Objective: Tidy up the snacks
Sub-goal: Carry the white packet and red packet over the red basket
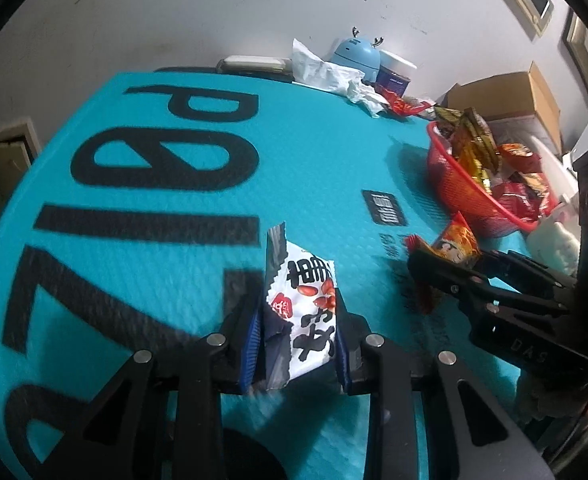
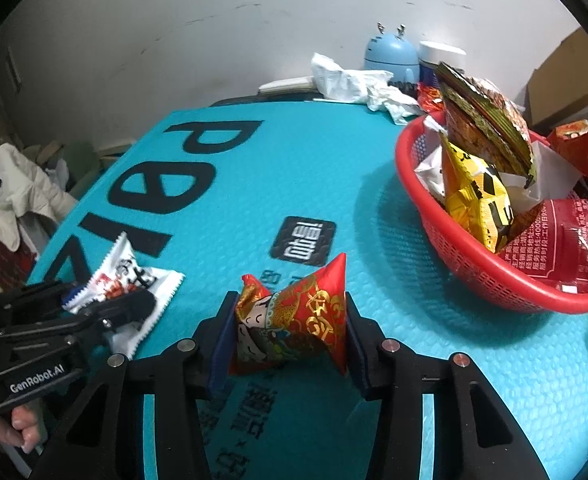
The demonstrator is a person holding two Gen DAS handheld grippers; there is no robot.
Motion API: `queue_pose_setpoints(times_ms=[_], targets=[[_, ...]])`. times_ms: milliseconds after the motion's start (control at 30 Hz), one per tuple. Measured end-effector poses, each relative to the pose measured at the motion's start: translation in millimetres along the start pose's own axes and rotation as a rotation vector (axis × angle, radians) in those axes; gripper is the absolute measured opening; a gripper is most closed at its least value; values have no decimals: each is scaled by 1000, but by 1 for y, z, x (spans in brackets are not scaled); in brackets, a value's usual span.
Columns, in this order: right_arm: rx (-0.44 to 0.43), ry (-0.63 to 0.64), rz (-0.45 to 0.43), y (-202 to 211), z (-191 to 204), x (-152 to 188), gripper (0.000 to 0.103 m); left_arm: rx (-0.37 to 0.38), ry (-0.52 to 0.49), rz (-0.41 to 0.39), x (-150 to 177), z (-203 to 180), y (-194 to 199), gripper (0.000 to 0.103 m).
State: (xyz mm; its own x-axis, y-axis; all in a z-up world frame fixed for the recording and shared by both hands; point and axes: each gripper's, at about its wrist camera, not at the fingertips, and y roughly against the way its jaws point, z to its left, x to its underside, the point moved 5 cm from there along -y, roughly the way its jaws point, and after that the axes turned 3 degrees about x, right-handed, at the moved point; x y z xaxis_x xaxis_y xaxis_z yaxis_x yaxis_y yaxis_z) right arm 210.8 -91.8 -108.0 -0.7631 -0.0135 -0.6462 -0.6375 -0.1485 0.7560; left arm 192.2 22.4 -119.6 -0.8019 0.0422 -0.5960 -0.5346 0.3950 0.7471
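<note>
Across the teal surface with its big black lettering, the red basket sits at the right edge, already heaped with snack packets. Well behind it, against the wall, lie crumpled white paper and a small blue deer-shaped gadget.

Nearer the cameras, each hand-held gripper carries one snack. The right hand-held gripper is clamped on a red and gold packet, pads pressing both sides, just beside the basket's near rim. The left hand-held gripper is narrowed onto a white peanut packet, held upright over the lettering, well apart from the basket.

Both packets look like puffy, slippery foil, so I judge the main risk is a packet sliding out on the way over, especially the white one, which has farther to travel. With the basket piled high, a careless drop could also slide off the heap or knock a leaning packet over the rim.
</note>
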Motion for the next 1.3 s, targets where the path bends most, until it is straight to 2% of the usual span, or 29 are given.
queue_pose_setpoints(times_ms=[333, 733, 1133, 1300], targets=[[-33, 33, -37, 42, 10, 5, 47, -1, 50, -24, 28, -16, 35, 30], [-67, 48, -84, 100, 17, 28, 47, -40, 19, -106, 47, -45, 99, 30], [-97, 53, -139, 156, 14, 49, 47, -8, -40, -176, 54, -87, 146, 30], [-91, 48, -162, 178, 8, 59, 47, 30, -68, -188, 57, -108, 157, 30]])
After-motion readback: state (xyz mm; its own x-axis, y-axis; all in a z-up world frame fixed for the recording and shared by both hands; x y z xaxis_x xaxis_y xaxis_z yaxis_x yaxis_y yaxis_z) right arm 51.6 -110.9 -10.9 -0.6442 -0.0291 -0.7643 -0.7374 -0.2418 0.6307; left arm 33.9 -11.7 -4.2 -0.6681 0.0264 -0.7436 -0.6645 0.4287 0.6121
